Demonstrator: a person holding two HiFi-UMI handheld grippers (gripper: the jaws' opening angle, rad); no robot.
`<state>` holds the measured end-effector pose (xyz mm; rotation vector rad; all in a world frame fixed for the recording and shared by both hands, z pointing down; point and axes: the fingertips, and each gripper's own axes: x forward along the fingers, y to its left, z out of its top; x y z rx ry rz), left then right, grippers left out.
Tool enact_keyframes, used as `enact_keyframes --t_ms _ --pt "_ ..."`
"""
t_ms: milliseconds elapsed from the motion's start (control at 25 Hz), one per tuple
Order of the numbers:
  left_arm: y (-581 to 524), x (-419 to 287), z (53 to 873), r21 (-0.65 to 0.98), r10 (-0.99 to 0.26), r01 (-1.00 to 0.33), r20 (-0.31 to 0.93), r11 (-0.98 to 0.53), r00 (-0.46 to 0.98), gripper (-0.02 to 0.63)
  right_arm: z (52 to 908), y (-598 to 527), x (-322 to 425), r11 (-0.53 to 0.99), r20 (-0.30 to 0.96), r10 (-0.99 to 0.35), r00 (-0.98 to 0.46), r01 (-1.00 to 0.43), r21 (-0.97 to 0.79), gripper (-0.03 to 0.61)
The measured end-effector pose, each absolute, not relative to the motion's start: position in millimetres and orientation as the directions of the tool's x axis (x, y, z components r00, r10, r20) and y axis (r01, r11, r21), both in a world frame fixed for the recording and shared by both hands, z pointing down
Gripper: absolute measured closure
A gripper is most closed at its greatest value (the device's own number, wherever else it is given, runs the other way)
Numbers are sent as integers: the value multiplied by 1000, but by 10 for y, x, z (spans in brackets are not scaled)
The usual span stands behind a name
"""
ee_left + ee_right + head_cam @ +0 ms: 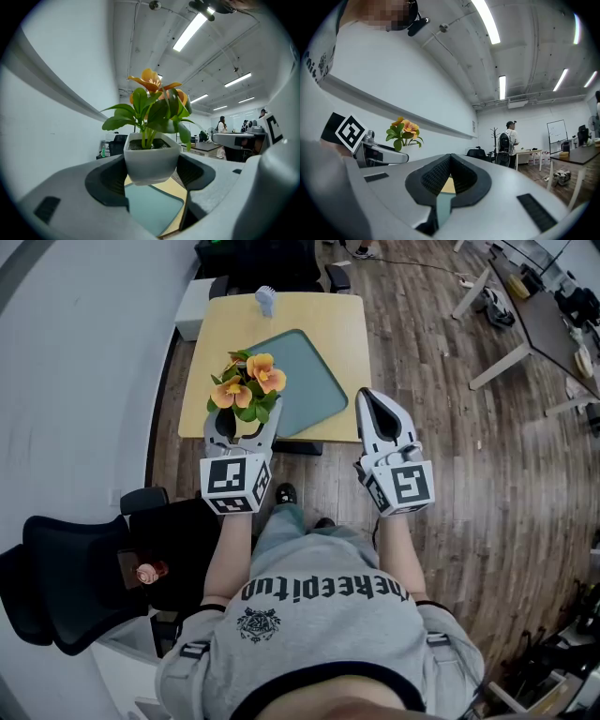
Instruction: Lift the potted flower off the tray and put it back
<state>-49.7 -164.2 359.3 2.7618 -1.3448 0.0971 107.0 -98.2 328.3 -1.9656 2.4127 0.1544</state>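
The potted flower (246, 390) is gripped by the left claw (240, 426) above the counter's (225, 324) near edge, clear of the tray (314, 381) for replacing; the closed right claw (375, 407) is unused.

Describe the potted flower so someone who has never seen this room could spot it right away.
Find the light wooden table with the grey-green tray on it. Over its near left corner, the left gripper holds the potted flower in the air. It is the only plant here, with orange blooms, green leaves and a small white pot.
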Motion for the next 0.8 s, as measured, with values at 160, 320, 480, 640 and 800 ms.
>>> enact_keyframes --t_ms 160,320,480,640,800 --pt "-1824 -397 3605 47 -769 -773 89 -632 634 278 3270 -1069 1117 186 -80 -978 -191 -981 64 577" --pt "-2009 -292 3687 54 -749 -755 99 -653 655 278 3296 -1172 1168 161 -73 -983 -166 -985 61 577" --pt "-2204 -187 3796 51 -730 -738 116 -673 674 278 3313 -1301 1207 141 -63 -987 -145 -988 69 577" --pt "-2381 -108 3922 55 -704 -716 141 -696 696 278 3350 -1420 1239 109 -53 -992 -113 -992 61 577" --pt "-2535 -11 4056 62 -682 -697 165 -714 713 278 3366 -1524 1275 92 -47 -994 -95 -994 60 577"
